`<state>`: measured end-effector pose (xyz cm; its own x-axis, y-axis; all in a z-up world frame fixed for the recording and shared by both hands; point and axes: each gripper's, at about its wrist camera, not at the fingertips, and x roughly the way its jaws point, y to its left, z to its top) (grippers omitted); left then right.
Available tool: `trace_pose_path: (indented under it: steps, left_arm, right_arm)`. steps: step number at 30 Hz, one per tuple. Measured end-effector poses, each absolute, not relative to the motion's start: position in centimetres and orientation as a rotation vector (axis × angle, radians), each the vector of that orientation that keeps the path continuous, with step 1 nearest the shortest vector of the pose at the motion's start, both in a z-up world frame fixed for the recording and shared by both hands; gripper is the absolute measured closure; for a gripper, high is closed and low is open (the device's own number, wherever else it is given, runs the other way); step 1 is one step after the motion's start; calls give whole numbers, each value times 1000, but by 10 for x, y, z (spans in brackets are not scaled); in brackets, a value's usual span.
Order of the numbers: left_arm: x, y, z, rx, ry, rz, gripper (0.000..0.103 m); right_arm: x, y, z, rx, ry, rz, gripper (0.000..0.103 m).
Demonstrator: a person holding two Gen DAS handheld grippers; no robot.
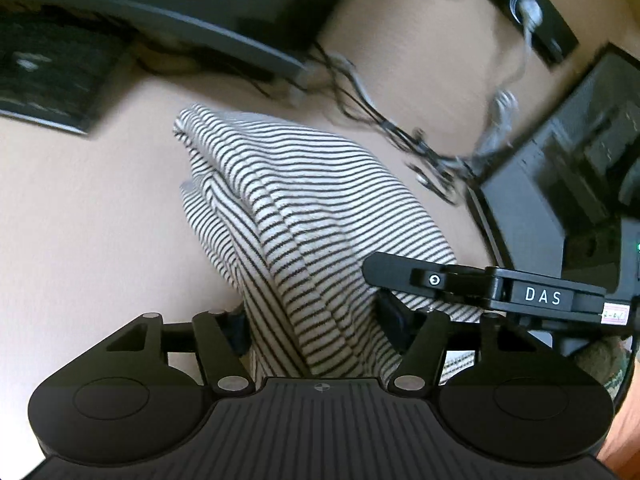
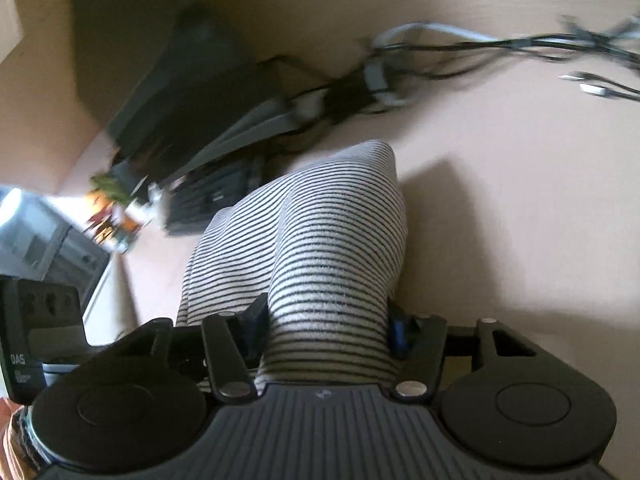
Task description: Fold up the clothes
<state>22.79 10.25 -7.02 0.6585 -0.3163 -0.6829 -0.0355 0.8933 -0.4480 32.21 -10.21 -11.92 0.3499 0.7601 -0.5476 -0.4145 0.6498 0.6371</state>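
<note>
Striped black-and-cream knit garment (image 1: pixel 304 216) is bunched between your two tools, and you've got it pinched on both sides. Your left tool (image 1: pixel 316 332) is clamped on a gathered fold of that cloth, its fingers pressed in from either side. Your right tool (image 2: pixel 326 328) is closed on another thick roll of the same fabric, with a blue pad showing at the cloth's right edge. From the left wrist view, the garment drapes away from the tool down toward the pale beige counter (image 1: pixel 80 208). Beyond the garment lies a tangle of black and grey cables (image 1: pixel 400 132) on the counter, with dark, blurred equipment near them. Your right tool's black body marked "DAS" sits just beside the cloth's right side.
</note>
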Motion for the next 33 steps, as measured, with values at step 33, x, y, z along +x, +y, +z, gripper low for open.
trace_pose_path:
  steps: [33]
  left_arm:
    - [289,255,-83,-363,772,-168,36]
  right_arm:
    - [217,76,-104,-241,621,802,45]
